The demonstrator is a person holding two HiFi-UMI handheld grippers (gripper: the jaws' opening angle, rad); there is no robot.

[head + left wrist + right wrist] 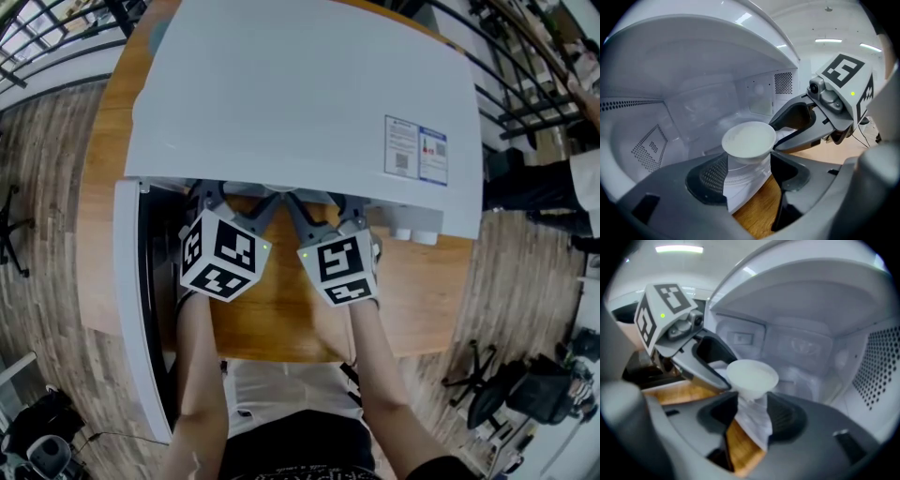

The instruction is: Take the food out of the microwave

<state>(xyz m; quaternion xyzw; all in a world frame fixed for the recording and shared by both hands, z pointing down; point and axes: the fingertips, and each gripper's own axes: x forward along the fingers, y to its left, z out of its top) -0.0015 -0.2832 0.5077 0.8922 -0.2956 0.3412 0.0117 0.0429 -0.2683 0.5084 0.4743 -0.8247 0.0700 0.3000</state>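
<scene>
You are reaching both claws into the open microwave (300,84). The left claw (750,172) and right claw (751,412) are gaping around the white bowl of food (749,139), which is sitting just inside the mouth. Gripping it and carrying it to the counter (272,314) is remaining.

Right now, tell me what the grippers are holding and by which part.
The left gripper and right gripper each straddle the white bowl below its rim; whether either clamps it cannot be told.
</scene>
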